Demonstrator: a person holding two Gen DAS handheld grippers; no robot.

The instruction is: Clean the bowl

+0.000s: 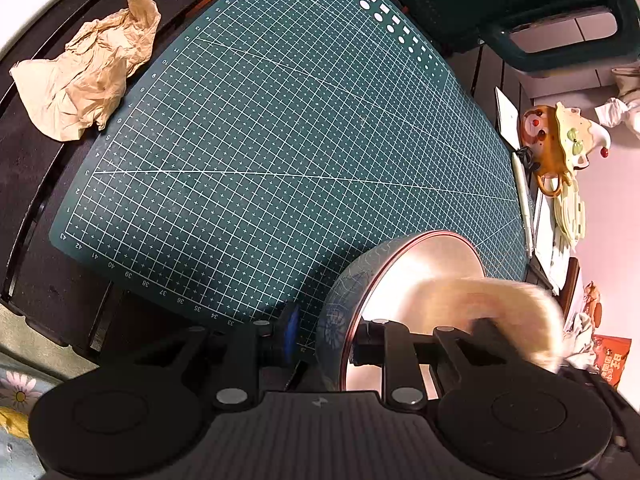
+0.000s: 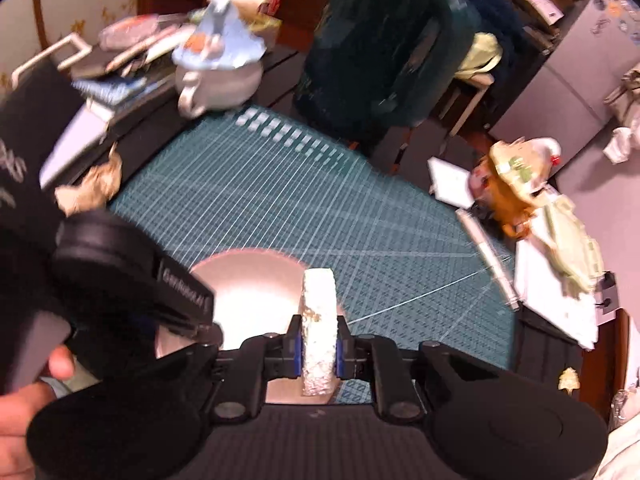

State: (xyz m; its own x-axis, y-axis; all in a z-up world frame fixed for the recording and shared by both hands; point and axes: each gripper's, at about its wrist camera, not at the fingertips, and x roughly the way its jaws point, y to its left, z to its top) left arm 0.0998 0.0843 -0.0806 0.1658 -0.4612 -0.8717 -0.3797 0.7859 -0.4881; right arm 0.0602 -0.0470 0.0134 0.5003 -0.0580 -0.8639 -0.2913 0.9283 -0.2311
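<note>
The worktop [image 1: 36, 184] was seen to be covered, ahead of both tools, by a green gridded cutting mat [image 1: 280, 140]. A dark kettle [image 2: 380, 52] was found at the mat's far edge, and a crumpled brown paper [image 1: 88, 76] lay well ahead and to the left of the left tool.

The bowl [image 1: 348, 300] was held tilted on the mat's near edge, its rim clamped between the jaws of the left tool [image 1: 320, 340], one finger outside the patterned wall and one inside. Its pale inside was turned toward the right tool [image 2: 318, 346], whose jaws were shut on a white sponge [image 2: 318, 300]; the sponge stuck out forward over the bowl's near side. In the left wrist view it was smeared by blur, so wiping was judged to be under way.

No dirt could be made out on the bright inside of the bowl, though glare hid much of it. Yellowish specks were seen on the sponge. The task was judged part done: the inside was being wiped, while the outer wall, and the setting down of the bowl, appeared left to do.
</note>
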